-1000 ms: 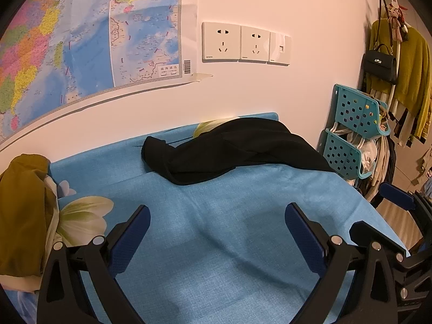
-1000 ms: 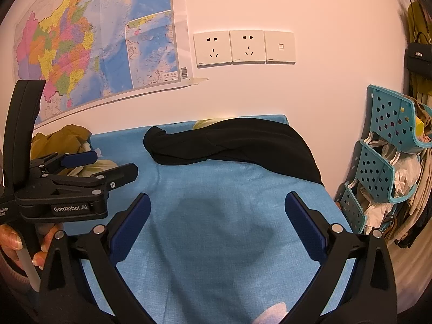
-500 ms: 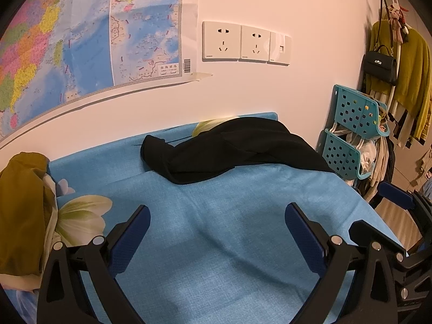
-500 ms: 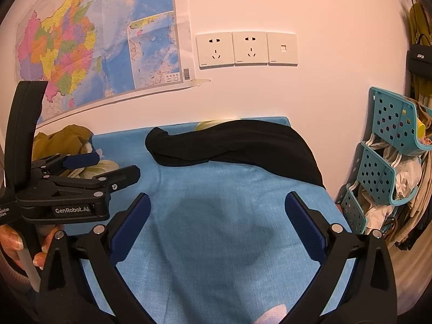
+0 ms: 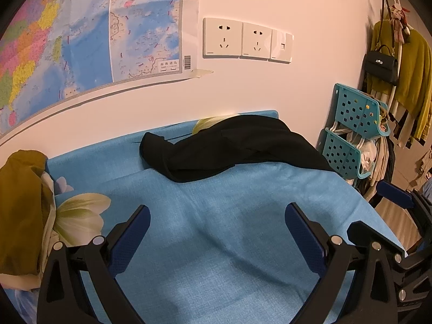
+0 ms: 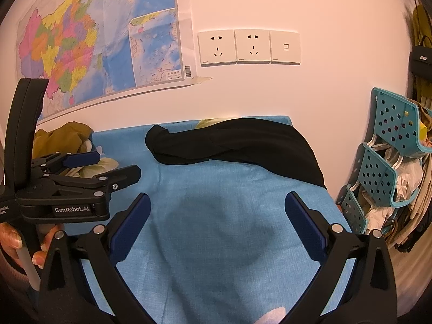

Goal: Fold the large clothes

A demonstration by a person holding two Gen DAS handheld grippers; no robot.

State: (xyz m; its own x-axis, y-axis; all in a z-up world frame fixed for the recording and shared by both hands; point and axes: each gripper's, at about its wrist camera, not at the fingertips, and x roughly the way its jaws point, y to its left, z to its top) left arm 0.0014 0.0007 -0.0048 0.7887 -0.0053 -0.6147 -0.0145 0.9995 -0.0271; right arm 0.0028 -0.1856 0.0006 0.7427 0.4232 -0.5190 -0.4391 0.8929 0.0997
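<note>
Left wrist view: our left gripper [image 5: 216, 232] hangs wide apart and empty over a blue sheet [image 5: 229, 243]. Our right gripper [image 6: 216, 221] is spread just as wide, holding nothing. We see a black garment [image 6: 237, 143] crumpled at the far edge by the wall, well apart from both.

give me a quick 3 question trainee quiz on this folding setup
1. True or false: the left tongs are shut on the black garment.
2. The black garment lies: A) at the far end of the blue sheet, by the wall; B) between the right tongs; C) in the teal basket rack.
3. Fill in: the bunched cloth at the left edge of the sheet is ___ coloured.

Key
1. False. Both tongs are open and empty.
2. A.
3. Olive; the olive cloth sits next to a flower print.
</note>
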